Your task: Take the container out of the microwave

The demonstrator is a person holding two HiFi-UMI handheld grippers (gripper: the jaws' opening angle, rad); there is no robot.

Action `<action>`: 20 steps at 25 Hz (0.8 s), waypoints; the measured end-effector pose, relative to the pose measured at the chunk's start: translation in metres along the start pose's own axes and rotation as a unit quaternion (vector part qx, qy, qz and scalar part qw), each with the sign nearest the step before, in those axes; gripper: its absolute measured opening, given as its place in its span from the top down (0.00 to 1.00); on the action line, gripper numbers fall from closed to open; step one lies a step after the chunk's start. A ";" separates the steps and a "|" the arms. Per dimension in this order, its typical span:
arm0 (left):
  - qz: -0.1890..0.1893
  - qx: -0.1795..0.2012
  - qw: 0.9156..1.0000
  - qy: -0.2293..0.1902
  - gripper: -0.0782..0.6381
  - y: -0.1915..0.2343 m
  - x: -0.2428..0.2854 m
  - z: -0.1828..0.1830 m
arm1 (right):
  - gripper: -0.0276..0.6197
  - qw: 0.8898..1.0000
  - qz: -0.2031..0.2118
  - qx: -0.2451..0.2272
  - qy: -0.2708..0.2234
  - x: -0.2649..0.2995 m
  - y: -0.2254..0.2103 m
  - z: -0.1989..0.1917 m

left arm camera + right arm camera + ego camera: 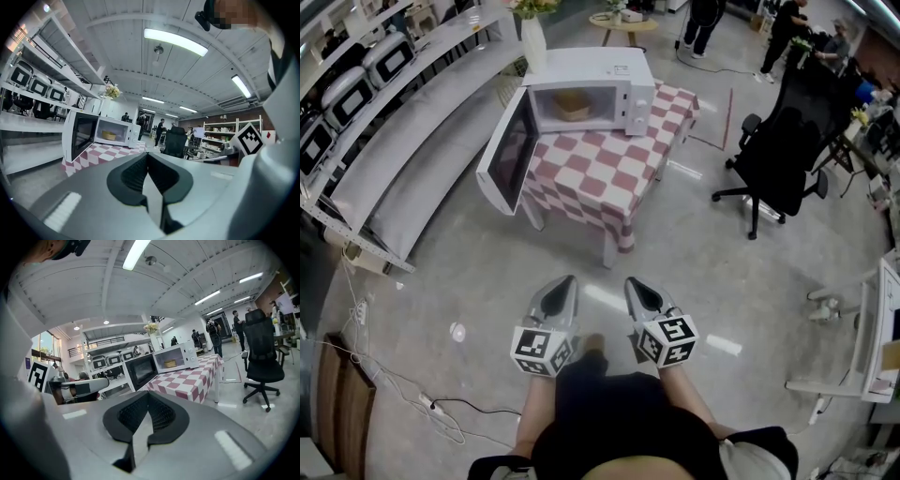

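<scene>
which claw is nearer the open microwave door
Left. The left claw is below the microwave door and slightly right of it in the head view, far short of it; the right claw is further right and farther off.

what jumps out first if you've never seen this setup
A white microwave with its door swung open sits on a red-and-white checked tablecloth at top centre of the head view, a tan container inside it. Nearest the camera, the left gripper and right gripper point toward it, both shut and empty.
</scene>
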State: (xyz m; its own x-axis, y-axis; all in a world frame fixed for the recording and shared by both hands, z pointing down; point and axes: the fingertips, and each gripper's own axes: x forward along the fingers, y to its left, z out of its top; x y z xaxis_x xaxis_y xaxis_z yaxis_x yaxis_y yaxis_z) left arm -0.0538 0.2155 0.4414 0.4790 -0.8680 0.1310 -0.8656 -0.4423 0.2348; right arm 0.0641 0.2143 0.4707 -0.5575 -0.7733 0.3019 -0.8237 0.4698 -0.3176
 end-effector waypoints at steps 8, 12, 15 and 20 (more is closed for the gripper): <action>-0.010 0.005 1.000 0.007 0.88 0.039 0.029 0.009 | 0.96 1.000 -0.024 0.000 0.003 0.040 -0.008 0.010; -0.019 0.006 1.000 0.011 0.88 0.050 0.038 0.008 | 0.96 0.999 -0.038 0.004 0.004 0.052 -0.013 0.009; -0.021 0.005 1.000 0.013 0.88 0.058 0.040 0.007 | 0.96 0.999 -0.043 0.009 0.004 0.059 -0.012 0.007; -0.026 0.007 0.999 0.017 0.88 0.064 0.040 0.006 | 0.96 0.999 -0.046 0.014 0.004 0.065 -0.008 0.005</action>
State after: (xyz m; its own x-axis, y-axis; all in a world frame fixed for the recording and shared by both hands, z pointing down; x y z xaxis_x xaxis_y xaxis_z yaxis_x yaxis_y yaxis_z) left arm -0.0913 0.1511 0.4557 0.5283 -0.8356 0.1507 -0.8409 -0.4902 0.2293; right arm 0.0345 0.1583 0.4887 -0.4797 -0.8097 0.3381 -0.8686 0.3838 -0.3133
